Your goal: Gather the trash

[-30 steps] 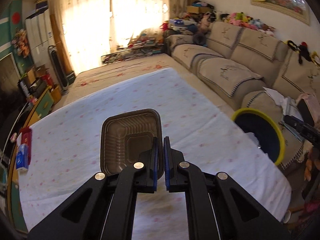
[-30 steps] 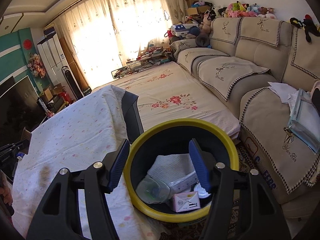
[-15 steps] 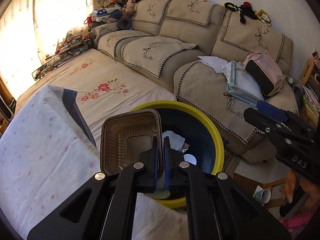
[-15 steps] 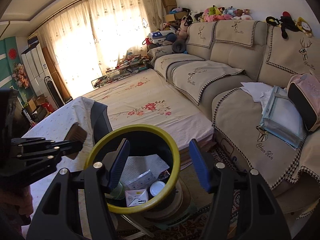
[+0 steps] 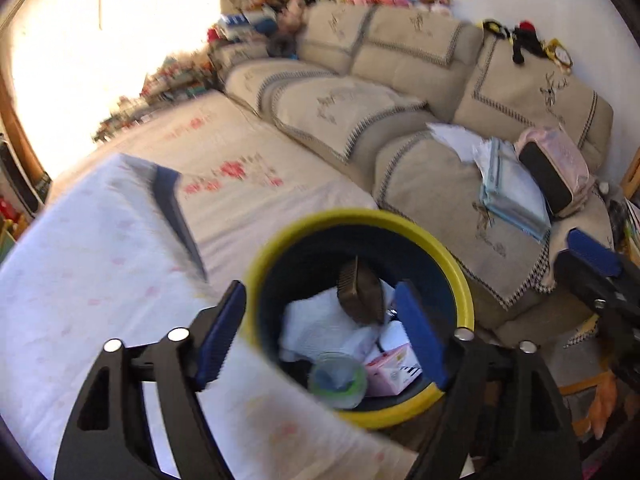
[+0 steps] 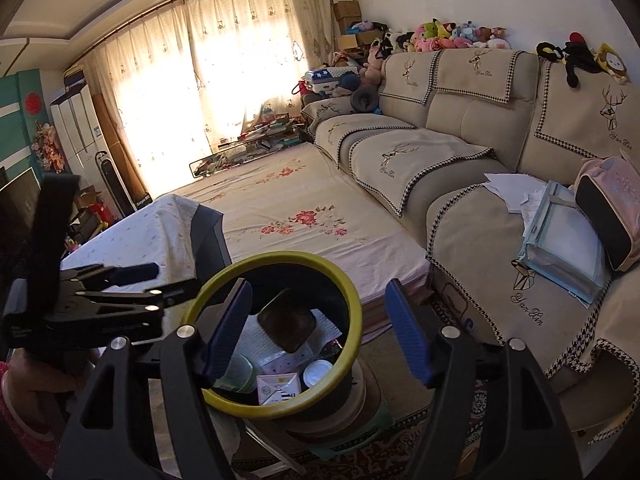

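Left gripper (image 5: 320,332): jaws spread wide with nothing between them. They have just been opening; half a second ago they pinched the rim of the brown plastic tray.
Right gripper (image 6: 316,332): jaws apart and empty, having just opened a little further. It hovers over the near side of the bin.
Brown plastic tray (image 5: 358,296): released. It now sits tilted inside the bin, on top of the white paper (image 5: 320,320), clear of both grippers.
Bin (image 5: 460,280): dark, yellow-rimmed, standing just beside the table's edge. It also holds a clear green-tinted cup (image 5: 338,374), a pink-and-white carton (image 5: 390,370) and a small white lid (image 6: 318,372).
Table (image 5: 80,280): covered by a pale flowered cloth; the part in view carries no trash.
Sofa (image 5: 400,120): beyond the bin, with papers and a pink bag on it.
Task status: this item appears deposited. The left gripper is likely free to fetch a next piece.
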`<state>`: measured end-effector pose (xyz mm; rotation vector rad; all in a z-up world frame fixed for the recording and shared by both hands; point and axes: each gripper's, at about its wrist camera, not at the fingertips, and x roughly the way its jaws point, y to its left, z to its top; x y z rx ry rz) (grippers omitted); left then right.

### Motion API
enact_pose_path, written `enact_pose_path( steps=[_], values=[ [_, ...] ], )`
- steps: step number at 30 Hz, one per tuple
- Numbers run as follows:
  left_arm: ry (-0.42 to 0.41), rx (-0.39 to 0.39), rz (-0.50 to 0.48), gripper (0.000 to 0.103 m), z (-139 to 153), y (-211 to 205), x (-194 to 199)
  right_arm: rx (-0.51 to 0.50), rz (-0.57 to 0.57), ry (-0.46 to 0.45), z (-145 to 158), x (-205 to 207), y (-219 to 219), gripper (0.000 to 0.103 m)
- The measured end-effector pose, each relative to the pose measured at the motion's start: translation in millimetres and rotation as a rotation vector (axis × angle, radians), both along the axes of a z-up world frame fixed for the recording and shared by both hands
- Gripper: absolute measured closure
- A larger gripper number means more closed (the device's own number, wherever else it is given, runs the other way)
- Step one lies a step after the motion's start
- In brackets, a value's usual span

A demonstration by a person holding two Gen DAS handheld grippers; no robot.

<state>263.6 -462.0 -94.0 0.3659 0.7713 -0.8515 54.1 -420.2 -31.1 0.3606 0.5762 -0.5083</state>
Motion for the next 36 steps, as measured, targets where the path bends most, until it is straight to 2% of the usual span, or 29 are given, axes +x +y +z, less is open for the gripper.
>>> enact_pose_path(
  steps=[2, 5, 11, 15, 19, 23, 27, 36],
  values=[
    [-0.071, -0.050, 0.053, 0.011, 22.0, 36.3, -13.7, -0.001, 0.038, -0.012, 5.1, 3.2, 12.3, 0.035],
    [-0.123, -0.131, 0.142, 0.005, 50.4, 100.5, -32.7, -0.013, 0.119, -0.023, 12.5, 11.4, 37.4, 0.031],
    [-0.213, -0.204, 0.371, 0.005, 93.6, 228.2, -68.8, -0.039, 0.313, -0.042, 25.4, 25.5, 105.4, 0.020],
    [-0.304, -0.194, 0.557, 0.005, 110.6, 310.5, -93.4, -0.057, 0.408, -0.065, 35.0, 24.6, 143.5, 0.009],
    [-0.343, -0.189, 0.685, 0.005, 117.0, 372.9, -122.4, -0.100, 0.430, -0.087, 48.2, 14.2, 164.4, 0.007],
    [-0.355, -0.209, 0.755, 0.005, 121.0, 407.6, -151.8, -0.129, 0.421, -0.122, 65.0, -2.6, 172.4, 0.007],
    [-0.380, -0.234, 0.777, 0.005, 124.5, 423.9, -181.0, -0.162, 0.401, -0.146, 79.4, -20.1, 175.7, 0.007],
    [-0.412, -0.240, 0.783, 0.005, 129.9, 412.3, -224.4, -0.176, 0.378, -0.143, 87.1, -44.8, 173.1, 0.007]
  ],
)
